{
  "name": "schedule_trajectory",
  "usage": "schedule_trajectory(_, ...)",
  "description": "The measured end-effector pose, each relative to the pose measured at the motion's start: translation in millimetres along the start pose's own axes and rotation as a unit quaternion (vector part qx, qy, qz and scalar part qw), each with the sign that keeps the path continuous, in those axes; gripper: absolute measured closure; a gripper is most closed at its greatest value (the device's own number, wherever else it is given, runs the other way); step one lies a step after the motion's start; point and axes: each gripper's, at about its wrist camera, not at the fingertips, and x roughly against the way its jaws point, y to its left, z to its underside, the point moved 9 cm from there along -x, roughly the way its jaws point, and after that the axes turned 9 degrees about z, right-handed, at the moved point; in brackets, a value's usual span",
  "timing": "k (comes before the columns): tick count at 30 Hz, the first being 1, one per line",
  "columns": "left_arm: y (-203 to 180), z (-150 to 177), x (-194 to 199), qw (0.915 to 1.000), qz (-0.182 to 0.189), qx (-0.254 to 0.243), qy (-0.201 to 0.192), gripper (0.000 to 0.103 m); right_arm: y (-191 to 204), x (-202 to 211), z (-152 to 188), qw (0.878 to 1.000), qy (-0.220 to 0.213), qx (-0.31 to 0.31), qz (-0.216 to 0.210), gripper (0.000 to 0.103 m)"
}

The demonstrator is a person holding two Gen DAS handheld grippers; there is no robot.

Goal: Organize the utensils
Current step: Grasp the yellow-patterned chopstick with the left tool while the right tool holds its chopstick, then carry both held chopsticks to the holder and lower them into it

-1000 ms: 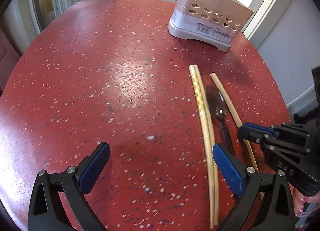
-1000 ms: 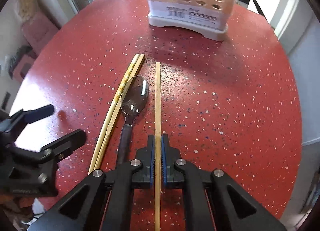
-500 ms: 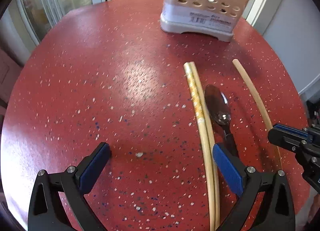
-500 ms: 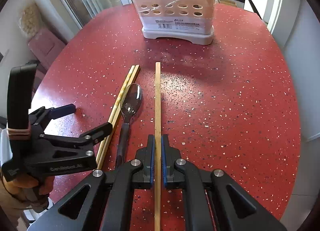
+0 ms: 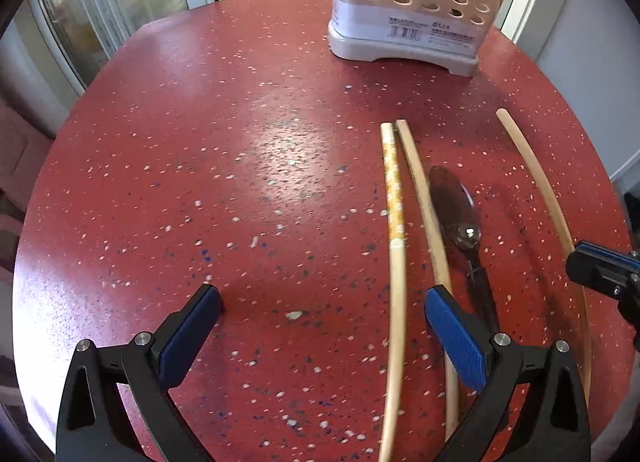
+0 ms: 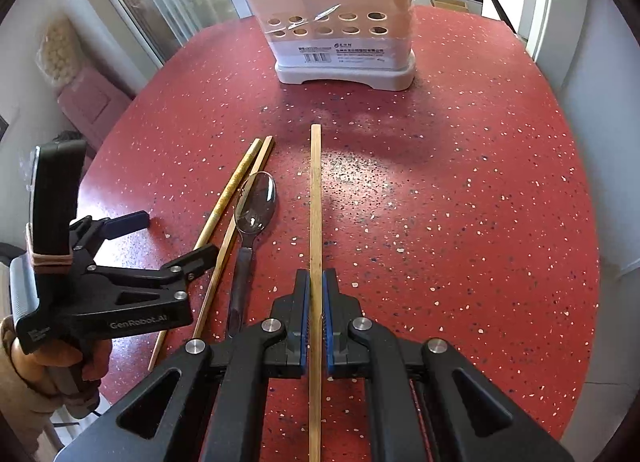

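Note:
My right gripper (image 6: 315, 282) is shut on a single wooden chopstick (image 6: 315, 197) and holds it above the red table, pointing at the beige utensil holder (image 6: 340, 21). The held chopstick also shows in the left wrist view (image 5: 536, 181). Two more chopsticks (image 5: 400, 221) and a dark spoon (image 5: 460, 217) lie side by side on the table. My left gripper (image 5: 320, 310) is open and empty, low over the table, with its right finger beside the lying chopsticks. It also shows in the right wrist view (image 6: 176, 238).
The utensil holder (image 5: 404, 9) stands at the far edge of the round red speckled table (image 5: 200, 141) and holds several utensils. Glass doors and a white wall lie beyond the table. A pink chair (image 6: 92, 101) stands at the left.
My right gripper has lifted the single chopstick up and away from the spoon. The left gripper has moved forward toward the lying chopsticks and stayed open.

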Motion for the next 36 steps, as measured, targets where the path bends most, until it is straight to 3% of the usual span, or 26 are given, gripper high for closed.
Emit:
schedule_trajectory(7, -4, -9, -4, 0.9995, -0.003, -0.019, 0.024, 0.000, -4, 4, -2, 1.000, -0.002, 0.001, -0.002, 0.096)
schedule_trajectory(14, -23, -21, -5, 0.9961, 0.025, -0.060, 0.060, 0.000, -8, 10, -4, 1.000, -0.008, -0.010, -0.015, 0.096)
schedule_trajectory(16, -33, -23, -3, 0.9936, 0.032, -0.082, 0.070, 0.013, -10, 11, -4, 1.000, -0.009, -0.011, -0.017, 0.096)
schedule_trajectory(19, -51, -25, -2, 0.9885, 0.046, -0.111, 0.091, 0.042, -14, 14, -6, 1.000, -0.012, -0.015, -0.020, 0.097)
schedule_trajectory(20, -55, -26, -2, 0.9871, 0.044, -0.121, 0.095, 0.066, -15, 15, -6, 1.000, -0.012, -0.017, -0.022, 0.096)
schedule_trajectory(21, -58, -26, -2, 0.9863, 0.042, -0.125, 0.098, 0.067, -16, 16, -7, 0.999, -0.013, -0.019, -0.024, 0.097)
schedule_trajectory(25, -64, -24, 5, 0.9897, 0.064, -0.112, 0.063, 0.067, -21, 25, -9, 0.999, -0.022, -0.024, -0.031, 0.096)
schedule_trajectory(29, -65, -23, 30, 0.9923, 0.090, -0.084, -0.004, 0.067, -26, 36, -12, 0.998, -0.033, -0.027, -0.043, 0.096)
schedule_trajectory(36, -65, -49, 97, 0.9846, 0.125, -0.049, -0.112, 0.067, -34, 65, -25, 0.995, -0.074, -0.029, -0.061, 0.096)
